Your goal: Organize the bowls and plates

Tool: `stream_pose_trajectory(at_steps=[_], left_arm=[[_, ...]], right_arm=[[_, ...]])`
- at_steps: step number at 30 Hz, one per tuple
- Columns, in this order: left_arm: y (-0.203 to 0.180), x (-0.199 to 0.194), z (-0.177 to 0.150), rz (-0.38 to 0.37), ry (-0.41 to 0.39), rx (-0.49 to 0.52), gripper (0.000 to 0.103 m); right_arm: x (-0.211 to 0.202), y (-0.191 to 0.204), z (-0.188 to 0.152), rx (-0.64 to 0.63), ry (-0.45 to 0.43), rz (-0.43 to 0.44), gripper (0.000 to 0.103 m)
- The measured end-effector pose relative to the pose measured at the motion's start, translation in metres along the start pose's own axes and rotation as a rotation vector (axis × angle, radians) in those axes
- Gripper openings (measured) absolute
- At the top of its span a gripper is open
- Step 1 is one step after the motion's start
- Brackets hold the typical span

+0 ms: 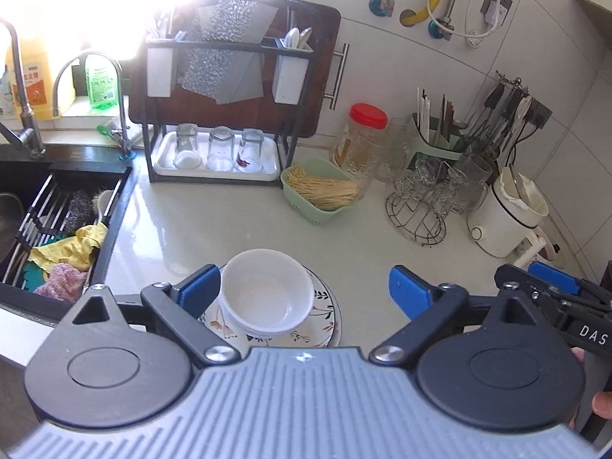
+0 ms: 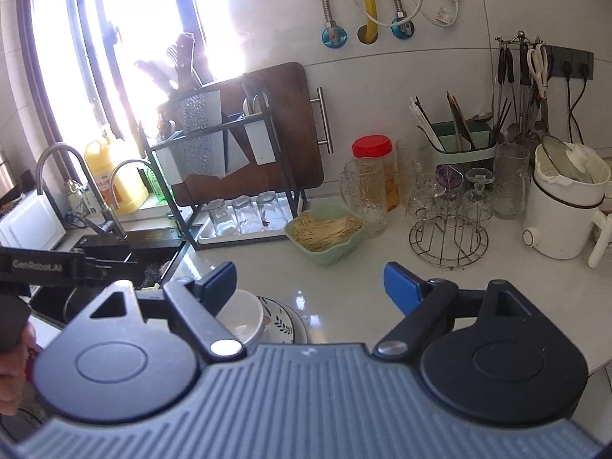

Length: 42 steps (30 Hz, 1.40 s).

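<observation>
White bowls [image 1: 266, 290] on plate [image 1: 325, 306], pale countertop [image 1: 199, 222]

**Open gripper above the counter, dishes at its left finger**

Seen at the bottom: right gripper [image 2: 308, 287], blue fingers spread wide, nothing between them. Behind the left finger at 7 o'clock, a white bowl [image 2: 244, 315] stacked on a flowered plate [image 2: 281, 323] on the white counter [image 2: 344, 290]. At 12 o'clock of the gripper, a green basket [image 2: 325, 256] of noodles. At 2 o'clock, a wire glass rack [image 2: 448, 243]. At 9 o'clock, the sink [image 2: 153, 252].
</observation>
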<state>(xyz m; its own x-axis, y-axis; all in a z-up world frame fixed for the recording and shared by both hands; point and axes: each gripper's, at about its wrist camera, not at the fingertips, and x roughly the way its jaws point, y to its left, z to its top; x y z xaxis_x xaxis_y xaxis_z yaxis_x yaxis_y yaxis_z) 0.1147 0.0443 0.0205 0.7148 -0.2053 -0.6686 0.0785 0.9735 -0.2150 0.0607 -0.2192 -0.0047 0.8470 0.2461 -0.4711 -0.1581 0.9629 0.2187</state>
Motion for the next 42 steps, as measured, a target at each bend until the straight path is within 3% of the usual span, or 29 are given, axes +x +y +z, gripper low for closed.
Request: stream_pose_trajectory(at_steps=[15,42], left_arm=[[-0.011,-0.026,-0.038,0.038,0.01,0.025,0.099],[-0.013,-0.06,-0.083,0.085,-0.025,-0.008,0.099]], right_arm=[[-0.027,0.003,-0.027,0.047,0.009,0.048,0.085],[-0.055,0.007,-0.051,0.066,0.006,0.058,0.085]])
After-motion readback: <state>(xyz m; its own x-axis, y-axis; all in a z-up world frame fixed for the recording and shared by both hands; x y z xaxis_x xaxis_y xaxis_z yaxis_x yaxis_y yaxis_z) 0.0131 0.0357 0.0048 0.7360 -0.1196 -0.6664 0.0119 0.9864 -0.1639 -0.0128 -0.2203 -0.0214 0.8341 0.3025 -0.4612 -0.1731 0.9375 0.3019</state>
